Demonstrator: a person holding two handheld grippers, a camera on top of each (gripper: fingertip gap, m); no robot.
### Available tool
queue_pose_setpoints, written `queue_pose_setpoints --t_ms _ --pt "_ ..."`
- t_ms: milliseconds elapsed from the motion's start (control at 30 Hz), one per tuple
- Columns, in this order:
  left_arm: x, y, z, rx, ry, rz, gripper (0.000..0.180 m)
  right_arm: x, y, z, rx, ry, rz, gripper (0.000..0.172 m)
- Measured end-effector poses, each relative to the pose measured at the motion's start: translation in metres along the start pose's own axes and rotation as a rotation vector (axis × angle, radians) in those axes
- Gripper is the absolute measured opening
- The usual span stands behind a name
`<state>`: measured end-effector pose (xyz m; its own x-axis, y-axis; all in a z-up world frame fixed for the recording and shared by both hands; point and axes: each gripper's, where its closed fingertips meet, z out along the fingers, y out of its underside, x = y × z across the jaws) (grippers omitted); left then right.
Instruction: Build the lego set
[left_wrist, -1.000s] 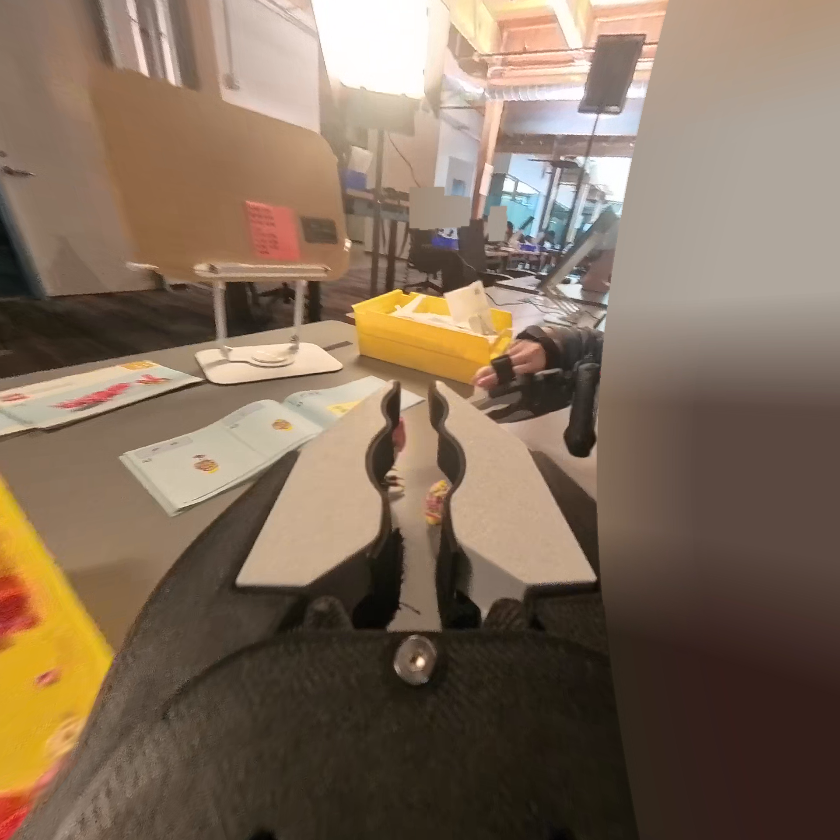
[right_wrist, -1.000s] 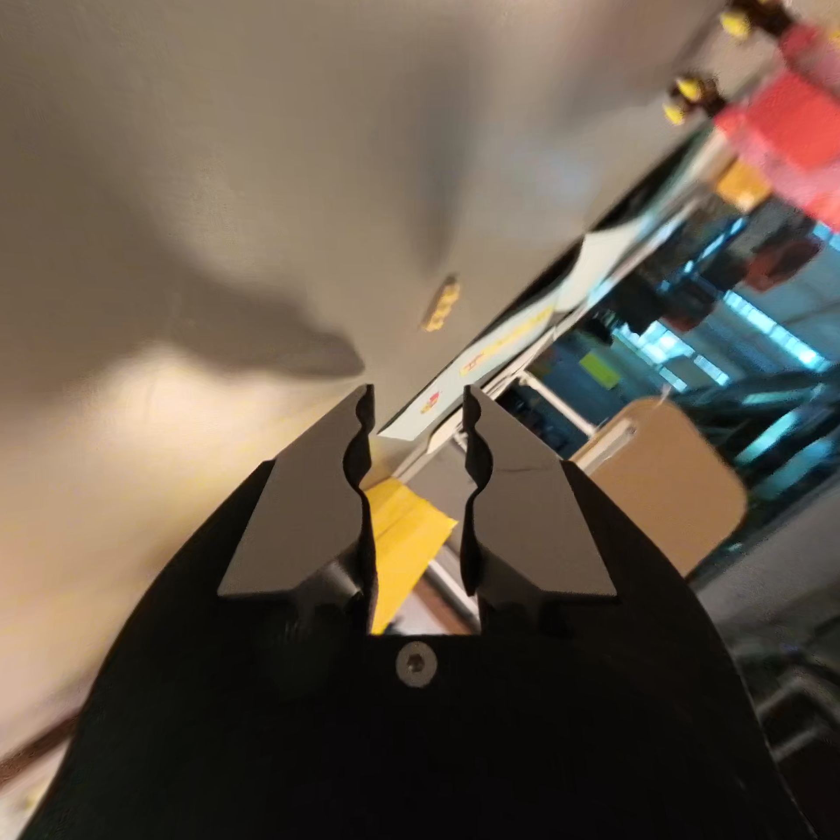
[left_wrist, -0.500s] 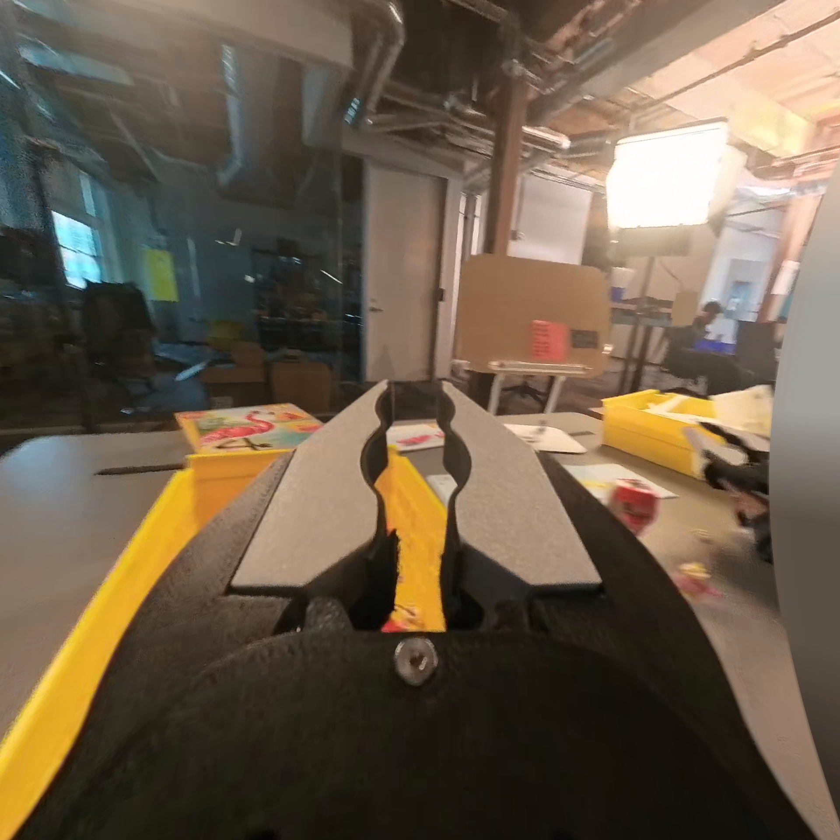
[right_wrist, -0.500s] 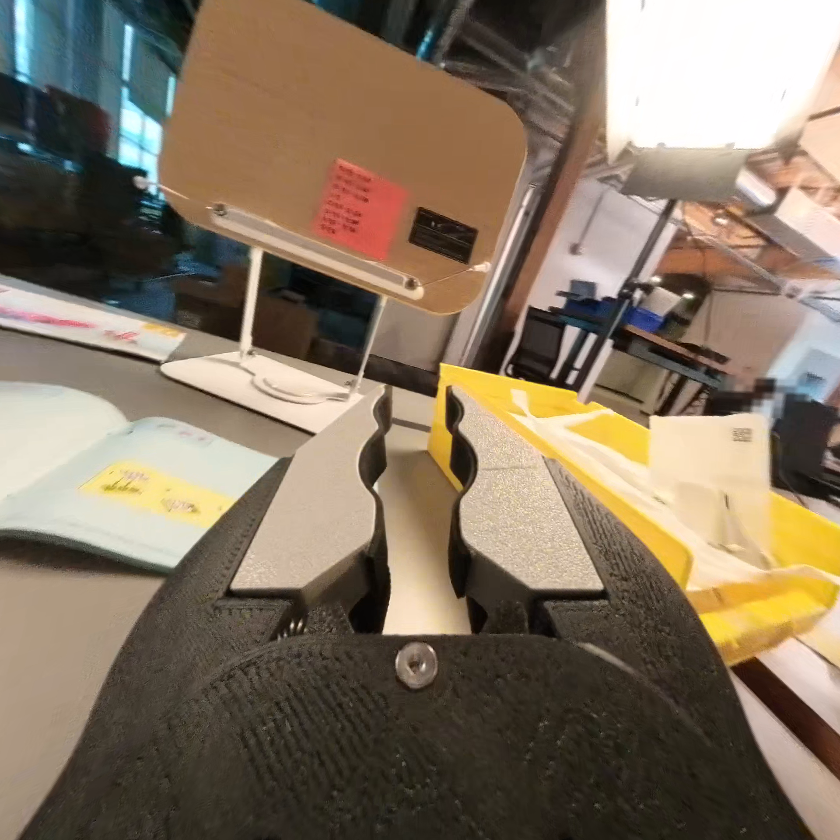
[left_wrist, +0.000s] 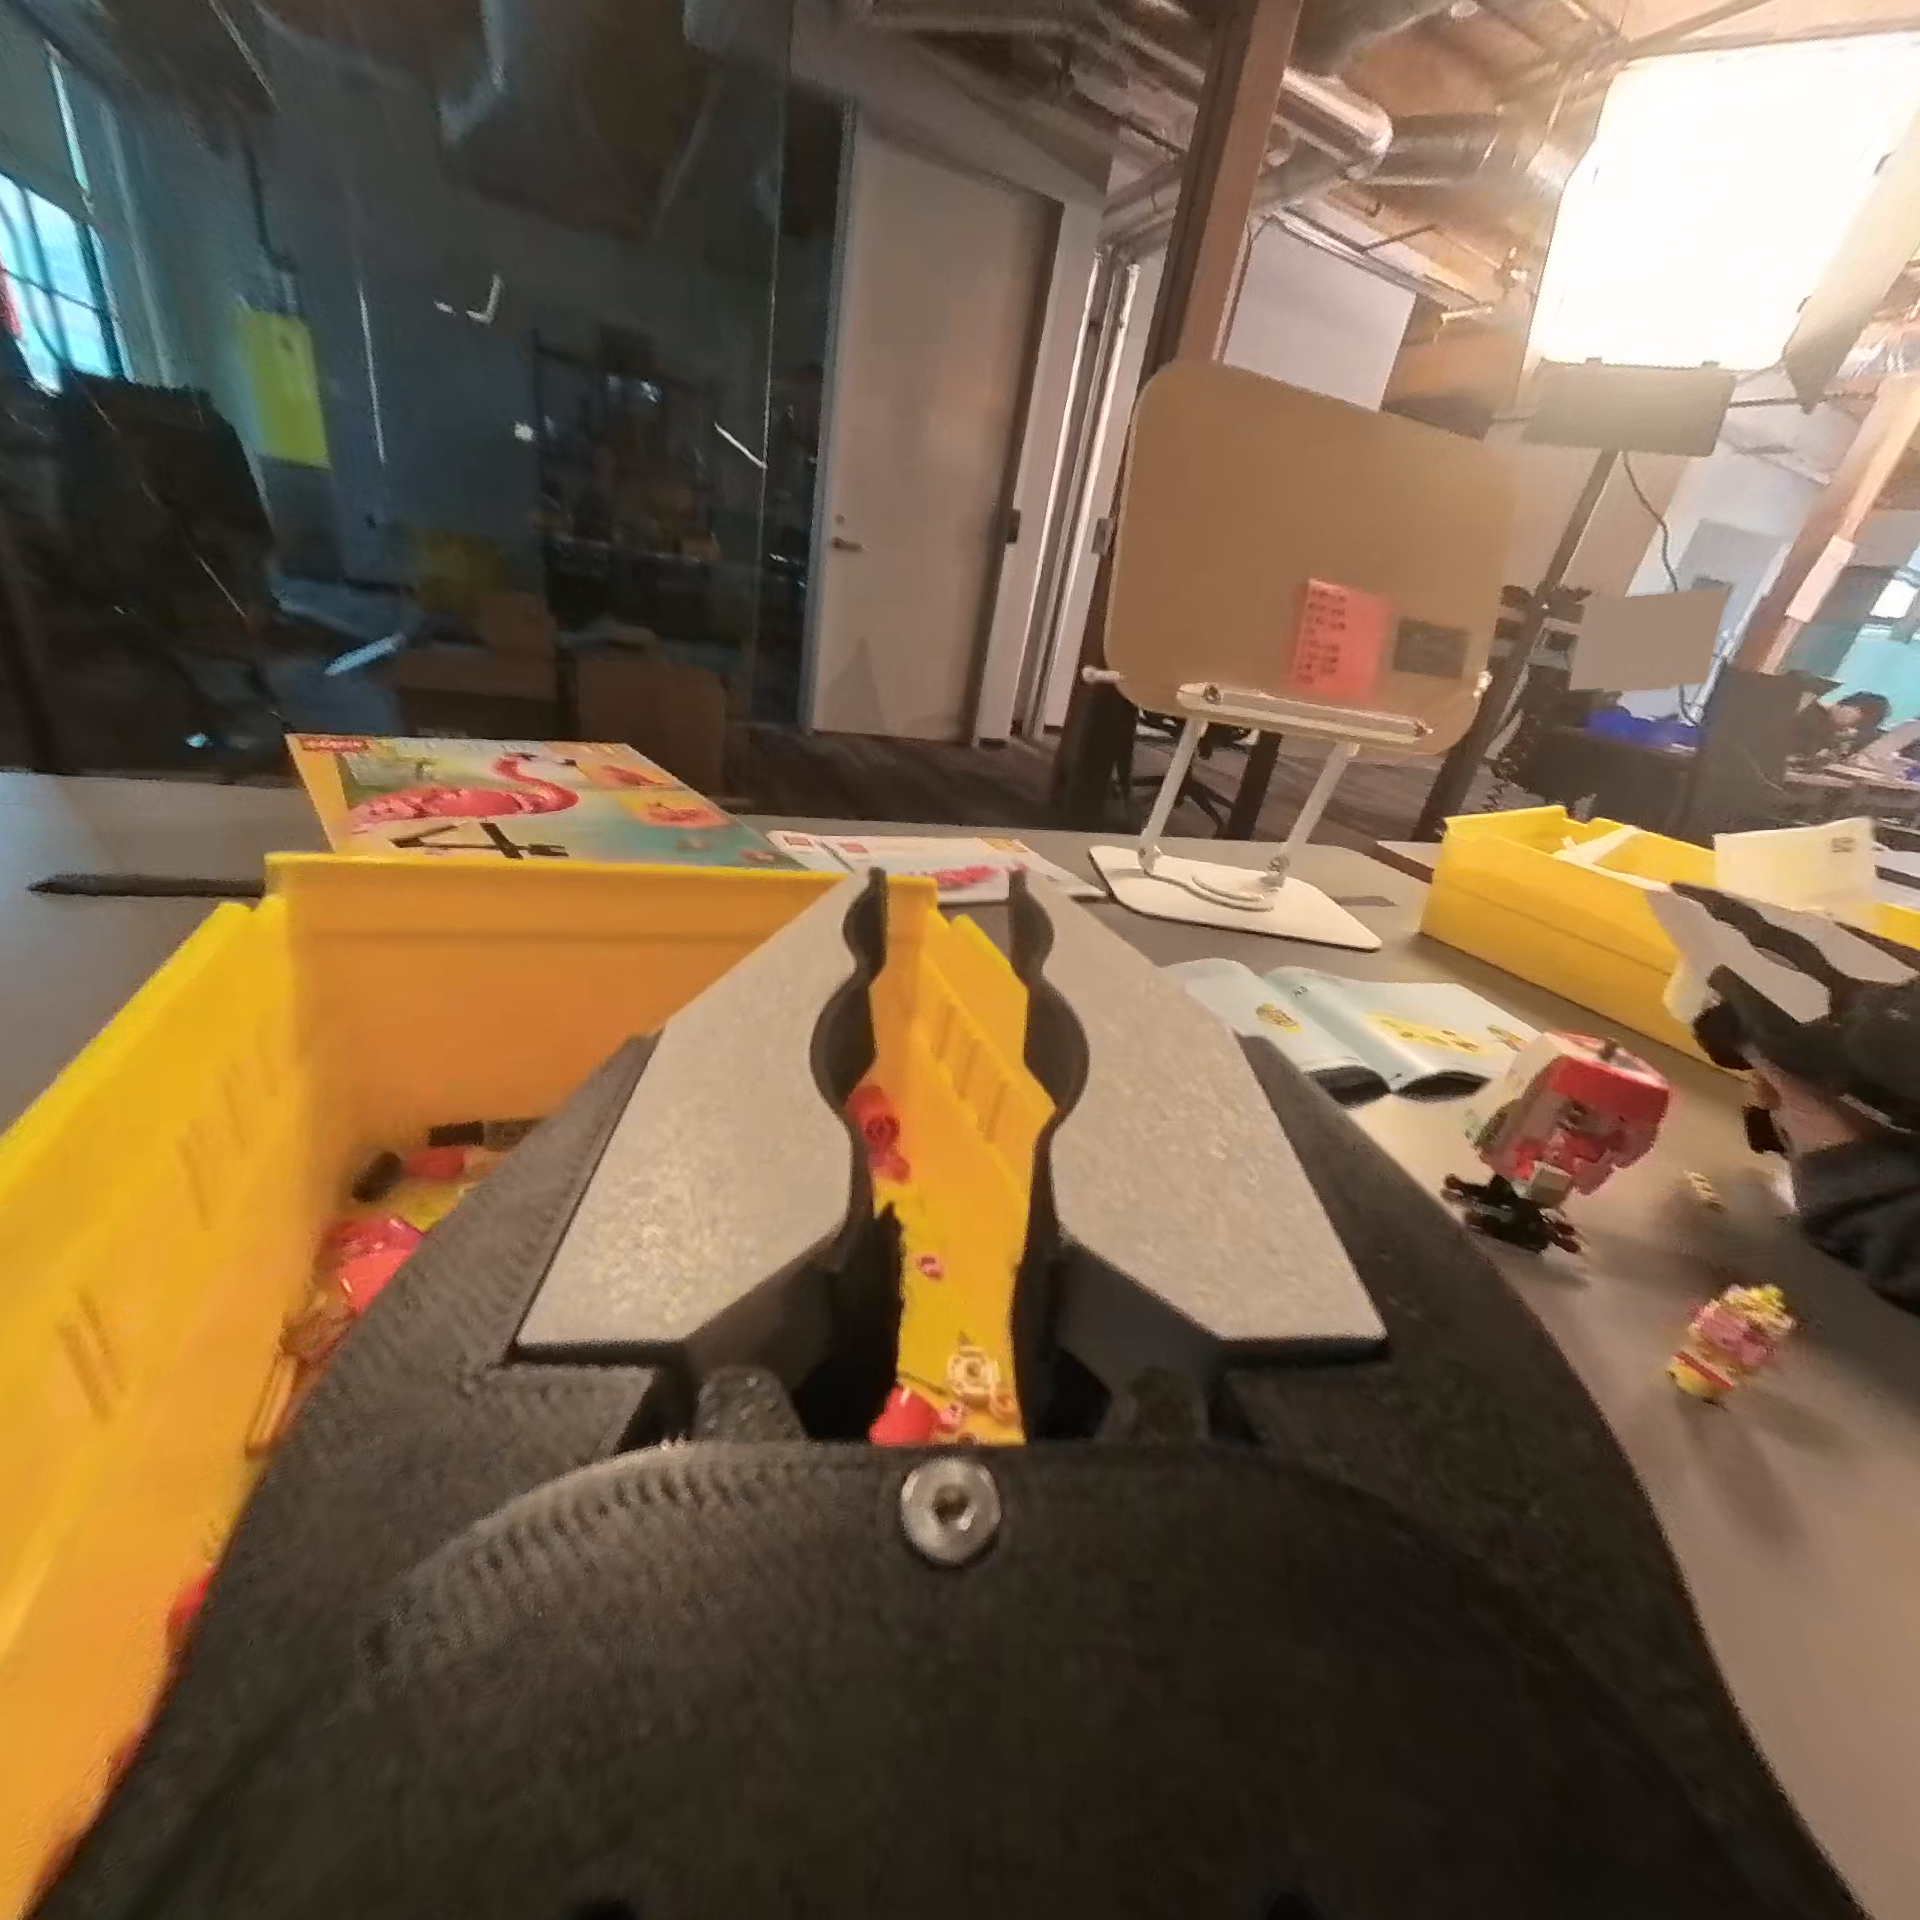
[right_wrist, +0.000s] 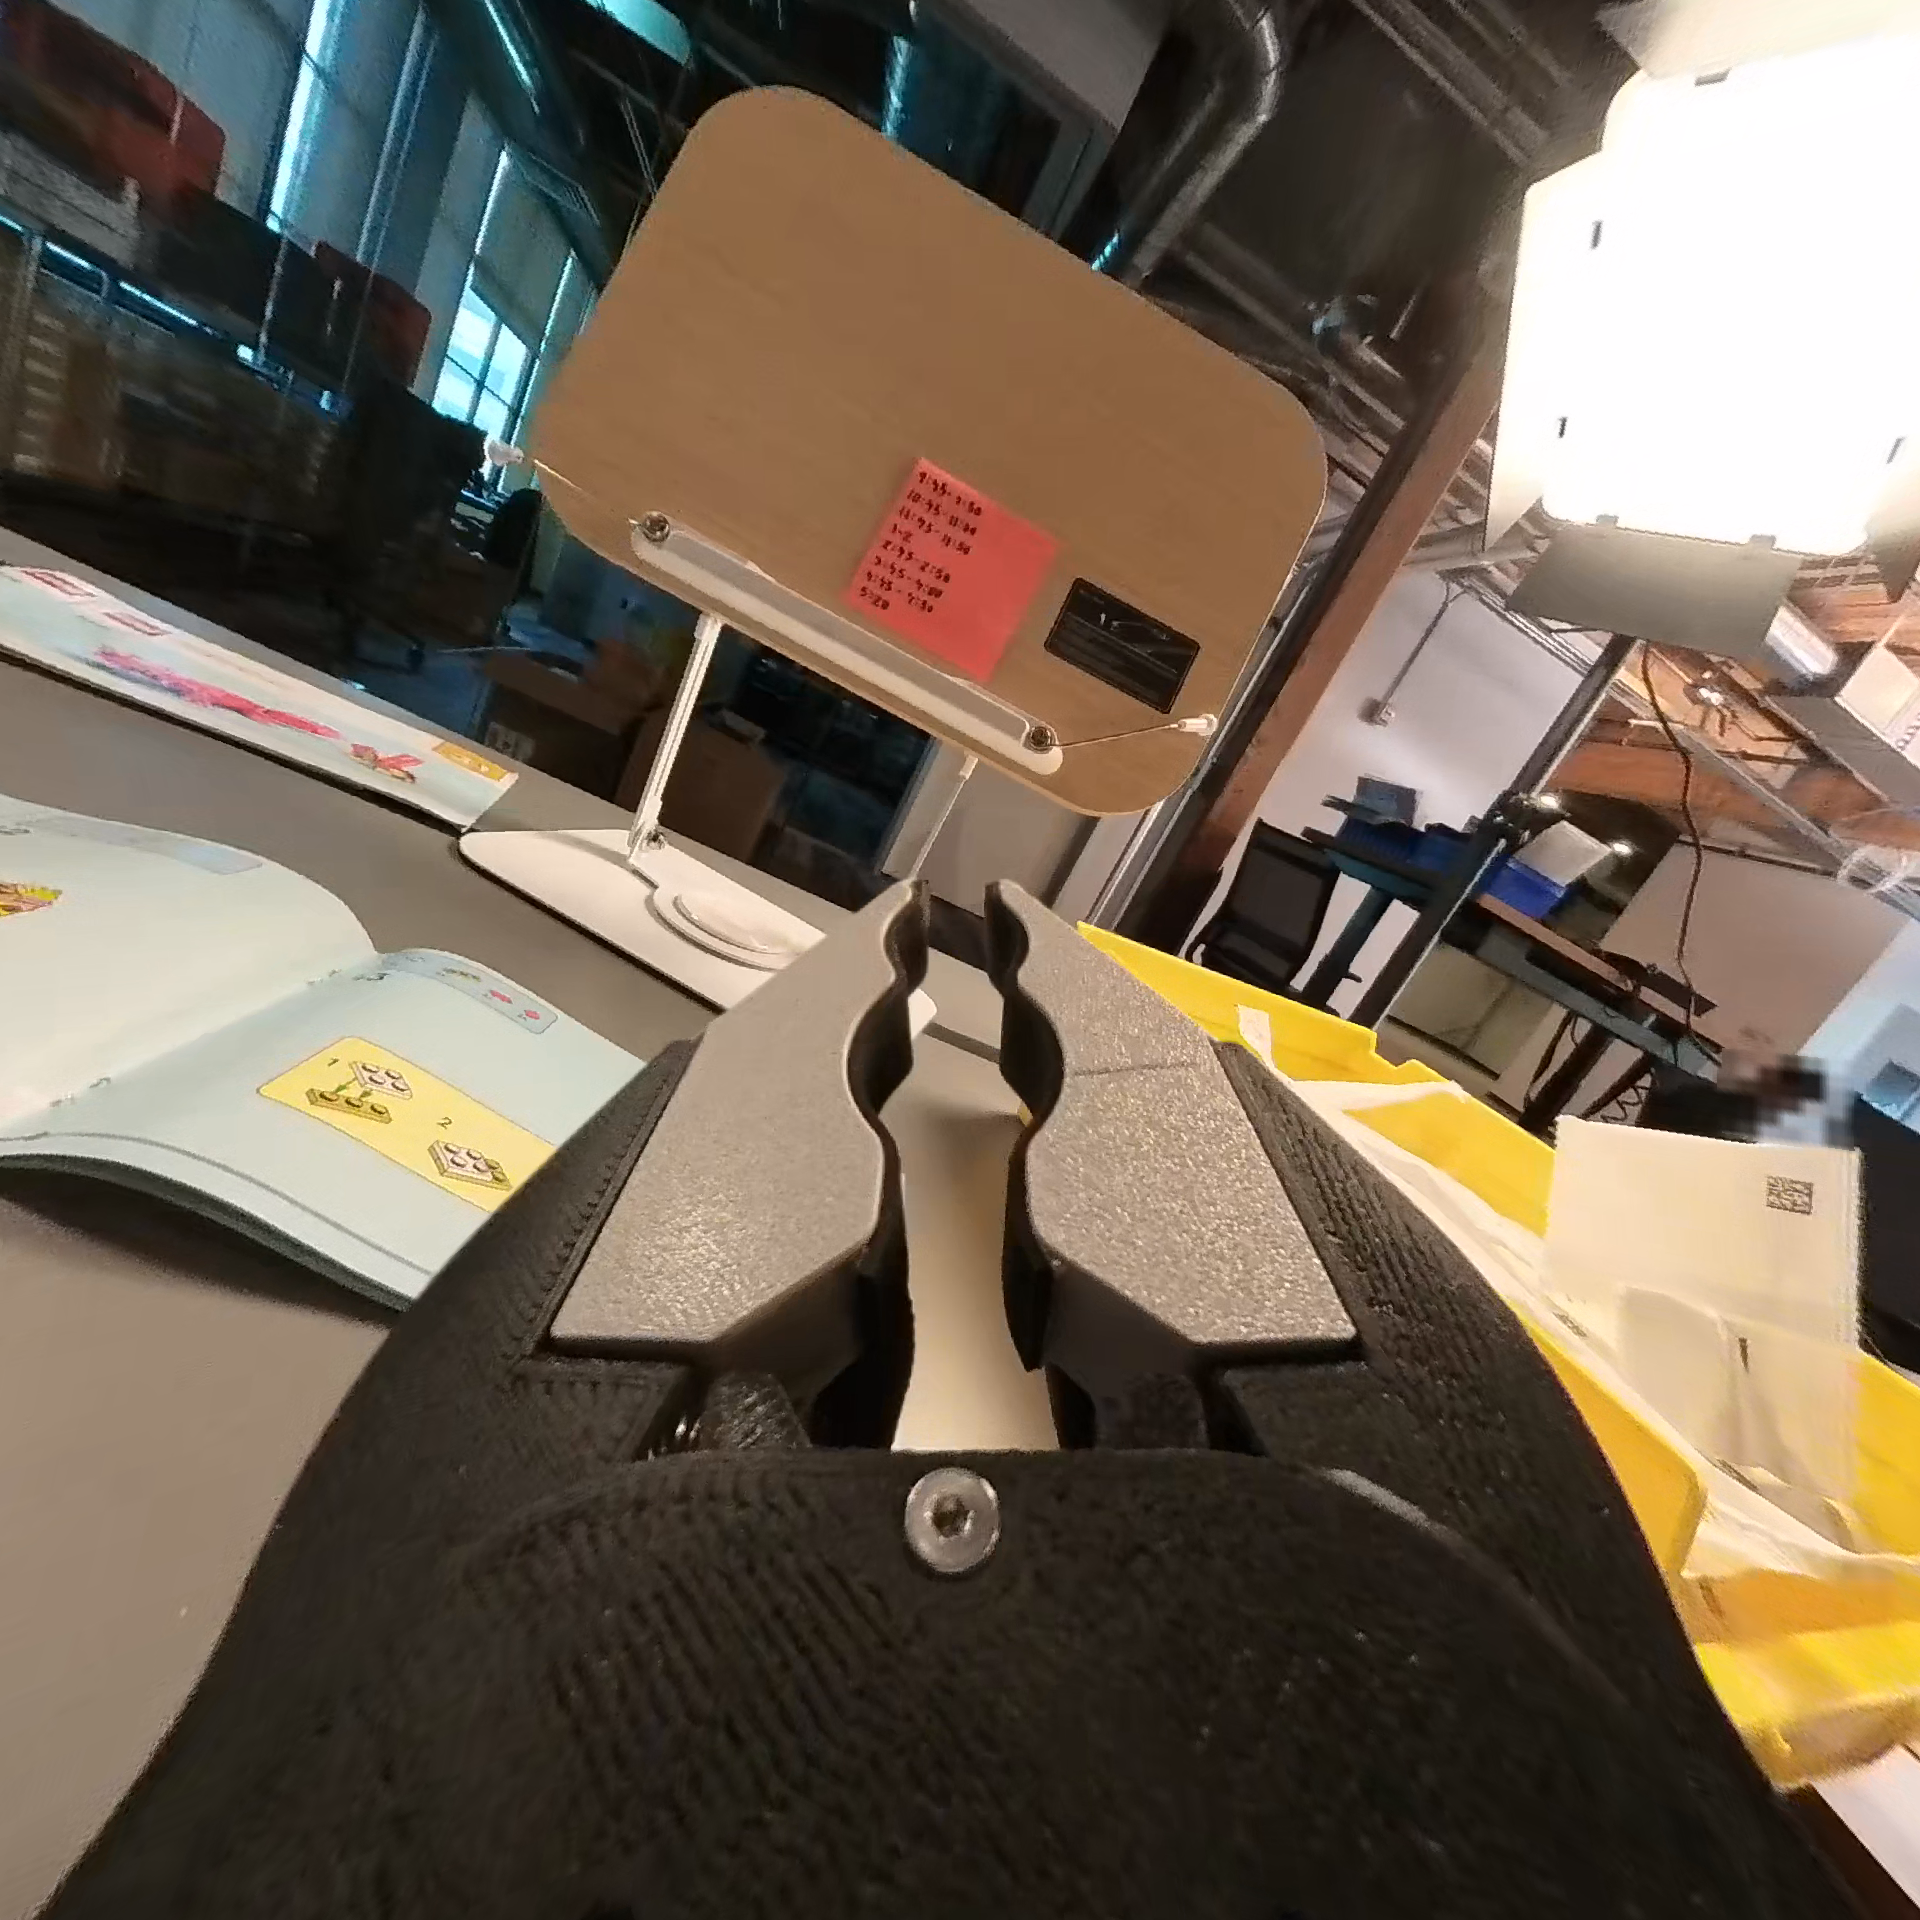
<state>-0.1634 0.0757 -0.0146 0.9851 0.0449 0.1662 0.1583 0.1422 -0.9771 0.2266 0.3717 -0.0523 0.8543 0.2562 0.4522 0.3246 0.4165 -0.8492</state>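
Bin of loose bricks at left, box behind it, booklet right, stand beyond

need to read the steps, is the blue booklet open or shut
Open: the booklet lies flat on the table, pages spread with building diagrams facing up.

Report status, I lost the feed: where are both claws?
Left claw open, empty, over yellow bin of small bricks. Right claw open a crack, empty, between open booklet and yellow tray.
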Motion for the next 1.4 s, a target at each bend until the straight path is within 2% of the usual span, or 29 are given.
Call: queue_pose_setpoints --t_ms 67,200,300,367,500,567,633,733,833,867,933,1033,1133,1267,1400 --pt "-0.002 -0.003 0.0 0.033 -0.031 0.007 0.021 0.0 0.0 0.0 0.003 0.0 0.01 0.008" --pt "0.001 0.007 0.006 -0.016 -0.024 -0.022 0.022 0.002 0.002 0.0 -0.007 0.002 0.031 0.007" --pt "0.009 0.006 0.011 0.011 0.013 -0.091 0.022 0.002 0.003 0.0 -0.011 -0.001 0.042 0.007" --pt "0.015 0.004 0.013 0.015 0.053 -0.13 0.023 0.001 0.004 0.0 -0.015 -0.005 0.044 0.007" --pt "0.001 -0.014 0.001 0.002 0.013 -0.15 0.024 0.001 0.005 0.0 -0.019 -0.01 0.059 0.006" --pt "-0.01 -0.014 -0.003 -0.123 -0.025 -0.092 0.025 0.002 0.006 0.001 -0.022 -0.01 0.065 0.006" --pt "-0.018 -0.005 -0.005 -0.309 -0.029 -0.038 0.026 0.001 0.007 0.001 -0.024 -0.012 0.066 0.006" --pt "-0.019 0.014 -0.016 -0.648 0.074 0.085 0.031 -0.001 0.007 0.002 -0.028 -0.019 0.059 0.006" --pt "-0.037 0.015 -0.03 -0.884 0.08 0.367 0.032 0.0 0.008 0.002 -0.029 -0.018 0.061 0.005" --pt "-0.039 0.018 -0.035 -0.968 0.097 0.414 0.033 0.0 0.007 0.002 -0.027 -0.018 0.062 0.005" --pt "-0.039 0.026 -0.04 -1.092 0.143 0.411 0.038 -0.001 0.008 0.002 -0.031 -0.018 0.056 0.005" --pt "-0.039 0.046 -0.031 -1.156 0.167 0.286 0.038 -0.003 0.009 0.003 -0.038 -0.023 0.041 0.004" --pt "-0.022 0.071 -0.026 -1.195 0.302 0.185 0.038 -0.005 0.011 0.005 -0.047 -0.034 0.05 0.004" --pt "0.0 0.099 -0.02 -1.226 0.439 0.24 0.037 -0.003 0.012 0.005 -0.051 -0.027 0.063 0.0" --pt "0.005 0.126 -0.019 -1.324 0.432 0.242 0.037 -0.002 0.013 0.006 -0.059 -0.018 0.059 0.0"
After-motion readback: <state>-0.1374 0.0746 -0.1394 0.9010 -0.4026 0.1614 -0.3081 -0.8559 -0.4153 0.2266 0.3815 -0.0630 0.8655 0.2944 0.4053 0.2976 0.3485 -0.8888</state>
